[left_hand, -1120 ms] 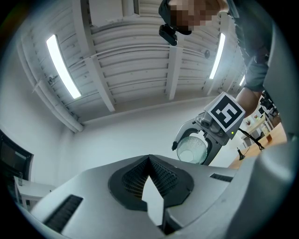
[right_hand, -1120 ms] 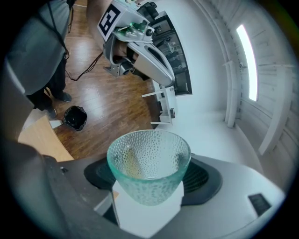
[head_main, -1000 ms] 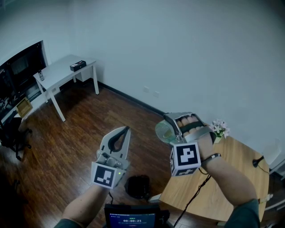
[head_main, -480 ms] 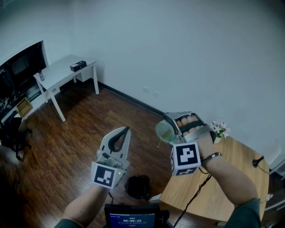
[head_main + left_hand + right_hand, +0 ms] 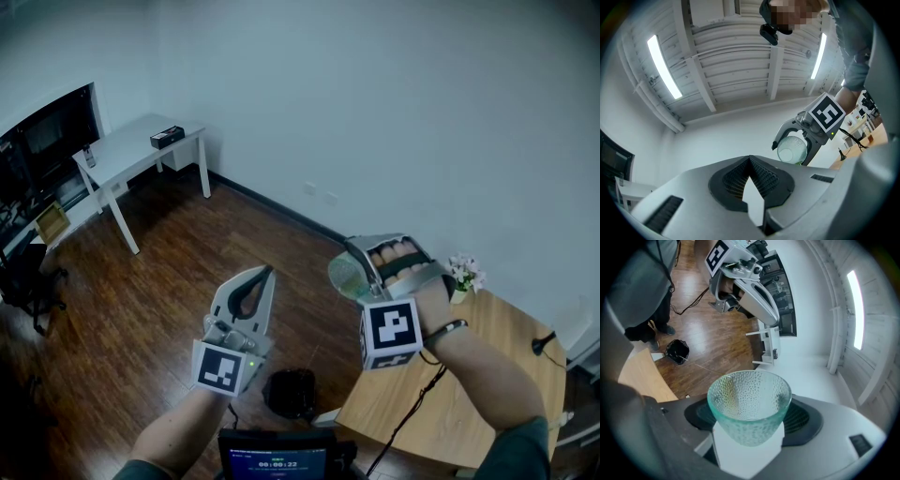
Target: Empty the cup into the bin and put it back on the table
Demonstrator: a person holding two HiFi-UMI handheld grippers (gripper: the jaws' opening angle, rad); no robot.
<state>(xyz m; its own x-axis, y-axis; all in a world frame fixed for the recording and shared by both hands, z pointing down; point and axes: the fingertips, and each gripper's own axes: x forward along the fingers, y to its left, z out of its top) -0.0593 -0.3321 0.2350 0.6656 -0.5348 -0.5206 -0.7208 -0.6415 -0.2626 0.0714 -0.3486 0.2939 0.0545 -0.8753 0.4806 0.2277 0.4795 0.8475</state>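
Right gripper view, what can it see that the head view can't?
Only the right gripper view looks right into the bumpy glass cup, which looks empty, and catches a ceiling light strip. Only the head view shows the little flowers and a lit screen. Both show the cup, the shut left tool, the black bin, the wooden table and the brown floor.

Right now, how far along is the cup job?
Done: the glass cup is lifted off the wooden table, and I see nothing inside it, so it may already have been emptied into the black bin on the floor. In hand: the right gripper grips the cup in mid-air. The left gripper is shut and empty. Left: set the cup back on the table.
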